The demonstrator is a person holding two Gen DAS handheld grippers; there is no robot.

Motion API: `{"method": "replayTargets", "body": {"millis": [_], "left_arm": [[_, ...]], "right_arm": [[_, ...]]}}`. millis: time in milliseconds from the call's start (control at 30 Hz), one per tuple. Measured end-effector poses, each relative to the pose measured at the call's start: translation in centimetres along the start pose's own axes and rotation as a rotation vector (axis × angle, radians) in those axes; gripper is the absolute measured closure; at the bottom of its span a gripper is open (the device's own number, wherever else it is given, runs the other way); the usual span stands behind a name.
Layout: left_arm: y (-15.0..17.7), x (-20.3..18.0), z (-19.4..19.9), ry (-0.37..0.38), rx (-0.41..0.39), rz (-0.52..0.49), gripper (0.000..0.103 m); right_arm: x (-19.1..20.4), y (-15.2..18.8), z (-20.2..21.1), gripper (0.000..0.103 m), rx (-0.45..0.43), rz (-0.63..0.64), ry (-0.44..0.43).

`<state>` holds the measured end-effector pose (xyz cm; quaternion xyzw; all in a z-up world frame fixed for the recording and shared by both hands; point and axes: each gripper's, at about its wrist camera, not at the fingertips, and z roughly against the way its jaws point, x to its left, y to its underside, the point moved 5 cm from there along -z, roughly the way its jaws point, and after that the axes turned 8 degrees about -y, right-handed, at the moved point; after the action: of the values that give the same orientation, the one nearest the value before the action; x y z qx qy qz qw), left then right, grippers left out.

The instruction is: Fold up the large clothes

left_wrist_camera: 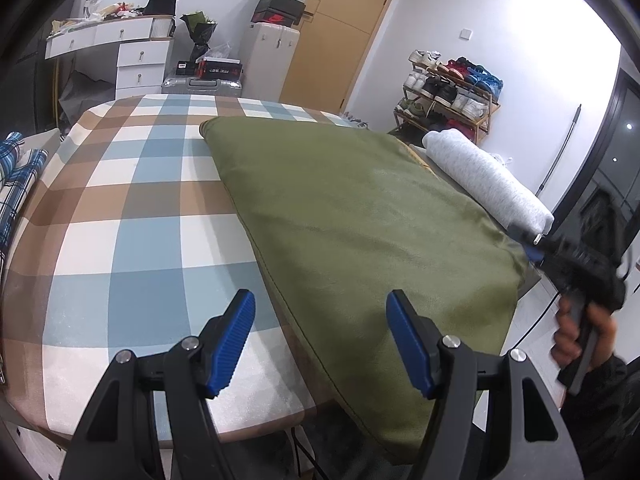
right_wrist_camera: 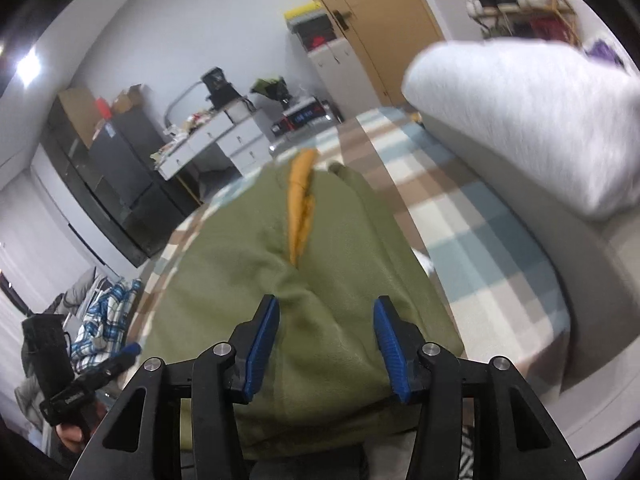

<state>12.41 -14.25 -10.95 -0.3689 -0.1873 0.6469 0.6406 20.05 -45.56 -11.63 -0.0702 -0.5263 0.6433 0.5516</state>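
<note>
An olive green garment [left_wrist_camera: 360, 232] lies folded flat on the checked bed cover [left_wrist_camera: 120, 208], its near edge hanging over the bed's front. My left gripper [left_wrist_camera: 320, 340] is open and empty, just above the garment's near left edge. The right gripper shows in this view [left_wrist_camera: 536, 240] at the garment's right edge, blurred. In the right wrist view the garment [right_wrist_camera: 248, 272] shows an orange lining [right_wrist_camera: 301, 200] at its far end. My right gripper [right_wrist_camera: 326, 344] is open, its blue pads [right_wrist_camera: 262, 350] astride the garment's near edge.
A rolled grey-white garment [left_wrist_camera: 488, 180] lies on a grey surface to the right of the bed; it fills the upper right of the right wrist view [right_wrist_camera: 540, 120]. A blue plaid garment [left_wrist_camera: 16, 176] lies at the left. A shoe rack [left_wrist_camera: 448, 88] and a desk [left_wrist_camera: 120, 48] stand beyond.
</note>
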Motion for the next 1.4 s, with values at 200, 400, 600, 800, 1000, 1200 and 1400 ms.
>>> {"method": "replayTargets", "body": {"millis": [200,400,600,800,1000,1200,1400], "left_arm": [[-0.1,-0.2,0.0,-0.004,0.001,-0.001,0.04],[-0.1,0.0,0.6,-0.028,-0.008,-0.011,0.04],[-0.4,1.2,1.0,-0.051,-0.019,0.013,0.04],[-0.6,1.2,0.9,-0.03,-0.022,0.032,0.04],[0.1,1.6,1.1,-0.044,-0.004,0.021,0.04],[-0.4,1.3,0.9,-0.008,-0.007,0.046,0.04],[-0.2,-1.2,0.0,0.046,0.007,-0.008,0.04]], "right_arm": [[2.3,-4.4,-3.3,0.052,0.073,0.026,-0.053],[0.1,-3.8,-11.6,0.062,0.237,-0.068,0.029],[5.2,-6.2,-6.1,0.094,-0.012,0.092,-0.087],[1.2,-5.5,-9.2,0.094,0.031,0.097,0.139],[-0.5,-3.5,-9.3,0.068,0.074,0.043,0.234],[4.2,-1.7,-1.9,0.057,-0.022,0.135,0.125],[9.4,4.2,-2.4,0.041,0.101,0.36,0.0]]}}
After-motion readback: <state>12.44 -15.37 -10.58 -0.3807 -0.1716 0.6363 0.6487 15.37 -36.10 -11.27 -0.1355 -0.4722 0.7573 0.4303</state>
